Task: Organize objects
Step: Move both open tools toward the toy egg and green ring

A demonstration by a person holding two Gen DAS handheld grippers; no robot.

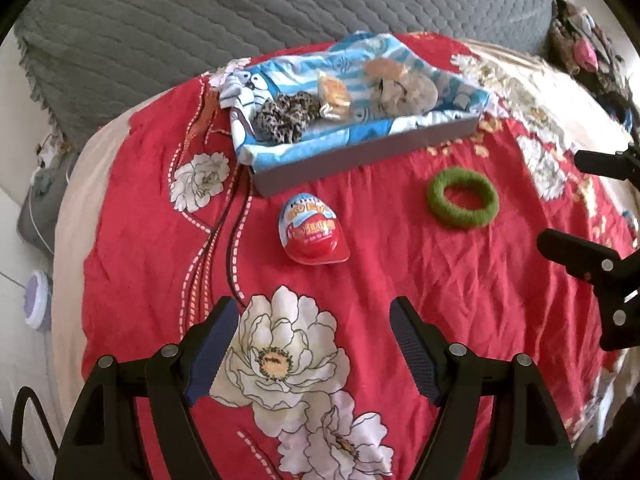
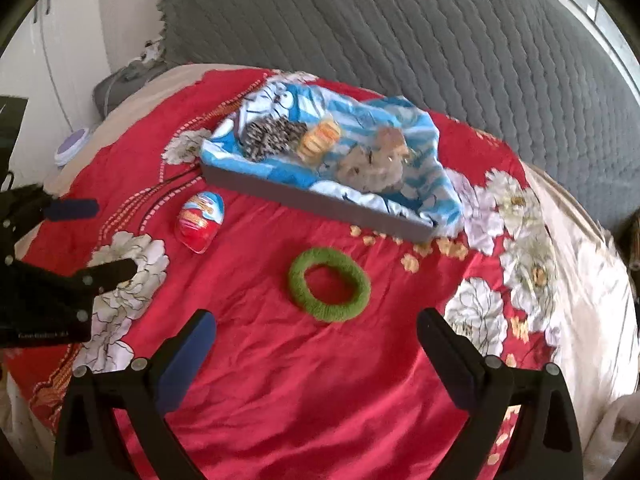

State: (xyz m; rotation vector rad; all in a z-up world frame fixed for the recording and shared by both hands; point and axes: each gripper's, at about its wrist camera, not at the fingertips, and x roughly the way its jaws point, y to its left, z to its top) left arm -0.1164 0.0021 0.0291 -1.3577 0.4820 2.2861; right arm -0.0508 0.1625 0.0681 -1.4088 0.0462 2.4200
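Egg toy point(image 1: 311, 231), red-blue foil, green ring point(image 1: 463, 197)

1. A bedroom in a home: the work surface is a bed, spread with a red bedsheet point(image 1: 400, 272) printed with large white flowers.
2. A grey quilted cover point(image 1: 280, 4) lies bunched behind it.
3. Small personal things sit about: a tray point(image 1: 360, 152) lined with blue cloth, holding hair scrunchies point(image 1: 286, 116).

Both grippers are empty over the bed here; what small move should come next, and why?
Probably lower the open right gripper onto the green ring: it lies loose on the red cover straight ahead, outside the tray that already holds other items.
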